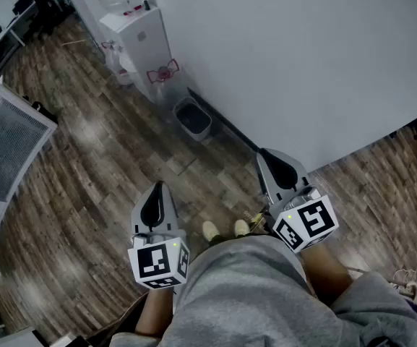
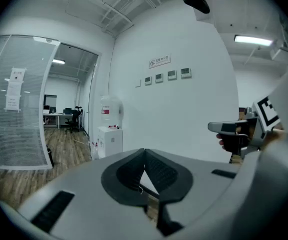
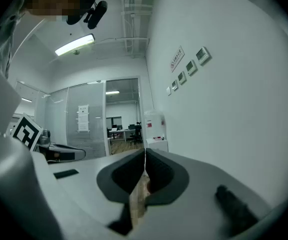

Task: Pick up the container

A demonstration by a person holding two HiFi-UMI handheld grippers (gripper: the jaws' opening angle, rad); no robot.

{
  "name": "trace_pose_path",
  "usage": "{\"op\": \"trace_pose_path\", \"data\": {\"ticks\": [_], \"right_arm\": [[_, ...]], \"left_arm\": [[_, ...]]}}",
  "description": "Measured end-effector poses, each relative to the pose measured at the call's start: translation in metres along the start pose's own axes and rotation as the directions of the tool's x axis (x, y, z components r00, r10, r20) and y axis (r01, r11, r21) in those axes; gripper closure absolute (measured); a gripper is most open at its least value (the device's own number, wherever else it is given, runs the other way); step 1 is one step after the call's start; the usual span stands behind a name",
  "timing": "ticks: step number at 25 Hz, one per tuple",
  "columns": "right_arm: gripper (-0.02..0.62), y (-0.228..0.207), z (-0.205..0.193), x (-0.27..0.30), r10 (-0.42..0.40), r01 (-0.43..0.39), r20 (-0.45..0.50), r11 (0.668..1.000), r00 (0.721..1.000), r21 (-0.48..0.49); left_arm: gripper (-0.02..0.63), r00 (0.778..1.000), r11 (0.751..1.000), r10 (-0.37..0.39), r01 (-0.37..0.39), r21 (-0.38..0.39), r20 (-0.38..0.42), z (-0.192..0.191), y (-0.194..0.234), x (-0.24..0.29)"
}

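Wood-grain planks cover the floor [image 1: 85, 165] in the head view, which looks steeply down past the person's grey top [image 1: 251, 288] and a pair of light shoes [image 1: 209, 230]. The left gripper [image 1: 157, 190] and the right gripper [image 1: 267, 157] are held out over the floor, side by side and apart, each with its marker cube at the rear. Both are clenched and hold nothing. The container [image 1: 194, 118], a dark open-topped bin, stands on the floor against the foot of the white wall [image 1: 302, 63], ahead of the gap between the two grippers and clear of both. A white water dispenser [image 1: 139, 38] stands further along the same wall, and a glass partition [image 1: 6, 143] runs along the left edge. In the left gripper view, the two dark pads meet at their tips with nothing between them; a sliver of floor shows through the gap below the tips. This gripper points along the wall toward the water dispenser. A sign [image 2: 159, 61] and a row of four small wall panels [image 2: 166, 75] sit higher on the wall, and office desks [image 2: 59, 116] show beyond the partition. The right gripper appears at the right edge. In the right gripper view, the pads are pressed together tip to tip and are empty. The water dispenser stands straight ahead beside the wall, and the left gripper appears at the left edge with its marker cube.
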State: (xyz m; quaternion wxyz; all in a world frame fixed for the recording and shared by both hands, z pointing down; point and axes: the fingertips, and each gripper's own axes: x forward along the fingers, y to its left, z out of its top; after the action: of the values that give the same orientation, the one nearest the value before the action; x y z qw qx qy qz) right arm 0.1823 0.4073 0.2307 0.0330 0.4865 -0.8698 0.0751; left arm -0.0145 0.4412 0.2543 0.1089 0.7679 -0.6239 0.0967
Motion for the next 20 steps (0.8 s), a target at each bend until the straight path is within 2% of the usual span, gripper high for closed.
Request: {"op": "trace_pose_path", "data": {"ticks": [3, 9, 14, 20], "right_arm": [[0.571, 0.005, -0.002, 0.002, 0.002, -0.002, 0.000, 1.000, 1.000, 0.000], [0.571, 0.012, -0.011, 0.003, -0.009, 0.010, -0.002, 0.996, 1.000, 0.086], [0.571, 0.016, -0.015, 0.008, -0.017, 0.017, -0.008, 0.996, 1.000, 0.088], [0.571, 0.033, -0.011, 0.019, 0.017, -0.017, 0.004, 0.998, 1.000, 0.057]], "left_arm": [[0.592, 1.000, 1.000, 0.002, -0.002, -0.011, -0.007, -0.003, 0.007, -0.001], [0.592, 1.000, 0.999, -0.013, 0.013, -0.036, -0.021, -0.011, 0.019, -0.006], [0.592, 0.999, 0.997, -0.040, 0.039, -0.063, -0.022, -0.013, 0.023, -0.005], [0.592, 0.999, 0.997, -0.035, 0.034, -0.072, -0.016, -0.013, 0.036, -0.008]]}}
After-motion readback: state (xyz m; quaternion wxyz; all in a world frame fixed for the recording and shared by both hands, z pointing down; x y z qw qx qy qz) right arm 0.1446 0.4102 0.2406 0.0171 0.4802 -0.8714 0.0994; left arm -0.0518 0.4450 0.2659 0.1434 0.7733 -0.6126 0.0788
